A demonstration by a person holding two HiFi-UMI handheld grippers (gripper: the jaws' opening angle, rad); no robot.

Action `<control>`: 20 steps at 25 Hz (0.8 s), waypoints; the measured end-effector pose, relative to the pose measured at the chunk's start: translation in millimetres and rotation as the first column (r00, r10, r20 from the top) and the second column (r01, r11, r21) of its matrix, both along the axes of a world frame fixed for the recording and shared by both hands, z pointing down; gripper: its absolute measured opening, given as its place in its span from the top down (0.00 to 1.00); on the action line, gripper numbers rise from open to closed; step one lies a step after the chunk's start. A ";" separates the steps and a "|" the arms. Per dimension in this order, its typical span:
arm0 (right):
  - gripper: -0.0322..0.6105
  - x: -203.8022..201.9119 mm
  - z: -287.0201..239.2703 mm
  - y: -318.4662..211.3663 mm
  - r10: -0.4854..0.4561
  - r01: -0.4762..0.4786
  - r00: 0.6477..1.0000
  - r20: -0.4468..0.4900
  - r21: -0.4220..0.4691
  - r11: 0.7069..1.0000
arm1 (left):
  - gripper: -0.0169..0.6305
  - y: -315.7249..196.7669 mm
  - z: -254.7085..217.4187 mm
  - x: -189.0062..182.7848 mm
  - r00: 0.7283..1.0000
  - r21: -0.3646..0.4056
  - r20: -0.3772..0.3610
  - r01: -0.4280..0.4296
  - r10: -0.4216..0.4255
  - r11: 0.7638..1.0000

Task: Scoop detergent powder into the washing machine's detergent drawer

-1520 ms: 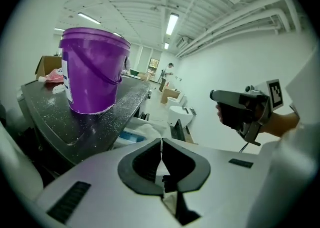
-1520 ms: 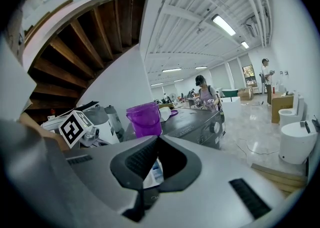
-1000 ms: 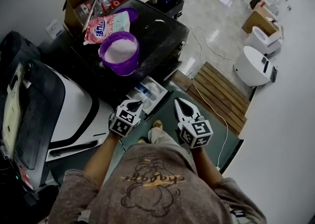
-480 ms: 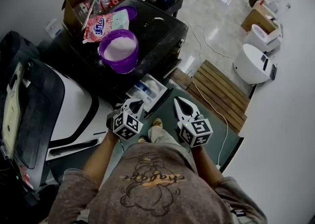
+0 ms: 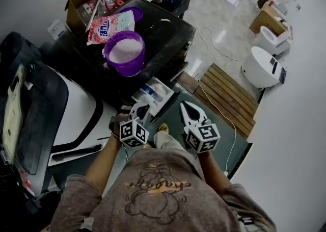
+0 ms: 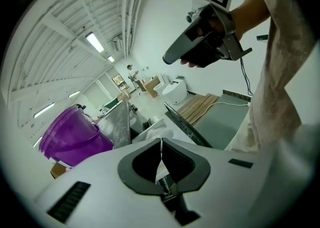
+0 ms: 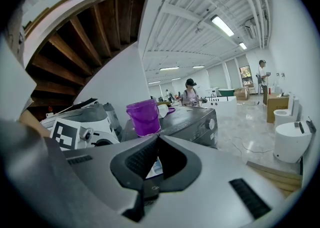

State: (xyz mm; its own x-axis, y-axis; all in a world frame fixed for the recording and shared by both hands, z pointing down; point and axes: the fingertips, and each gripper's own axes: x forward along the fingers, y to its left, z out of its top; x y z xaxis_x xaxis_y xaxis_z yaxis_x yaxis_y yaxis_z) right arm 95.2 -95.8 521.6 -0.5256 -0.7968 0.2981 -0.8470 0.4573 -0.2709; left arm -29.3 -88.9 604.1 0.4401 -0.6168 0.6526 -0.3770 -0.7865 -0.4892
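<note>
While left gripper (image 5: 140,108) and right gripper (image 5: 187,108) hang closed, empty, knocking the round purple plastic bucket (image 5: 131,68) ahead could spill powder (image 5: 124,50).

The person is wearing a mottled grey-brown top (image 5: 102,200) with an outlined cartoon bear (image 5: 153,198) and looping script. The left gripper (image 5: 142,108) and right gripper (image 5: 186,107) are showing pale grey shells and dark ribbed pads, each bearing a cube of black-and-white square markers.
</note>
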 end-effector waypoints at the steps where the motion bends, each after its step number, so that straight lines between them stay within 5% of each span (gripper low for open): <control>1: 0.95 -0.7 -1.4 0.3 0.002 -0.002 1.000 0.002 0.000 1.000 | 0.94 0.5 -1.4 0.0 1.000 0.010 0.003 -0.009 0.009 1.000; 10: 0.95 0.2 -1.2 16.7 0.027 -0.027 0.999 -0.022 0.010 1.000 | 0.94 -1.0 -6.2 -8.1 1.000 0.028 -0.028 -0.004 0.005 1.000; 15: 0.95 2.6 -5.4 34.8 0.054 -0.054 0.998 -0.028 0.007 0.999 | 0.94 -6.0 -17.6 -13.7 0.983 -0.020 -0.163 0.082 -0.084 0.996; 20: 0.95 6.9 -8.3 44.8 0.063 -0.063 0.997 -0.032 0.020 0.998 | 0.94 -7.0 -37.3 -21.8 0.929 -0.083 -0.320 0.167 -0.185 0.982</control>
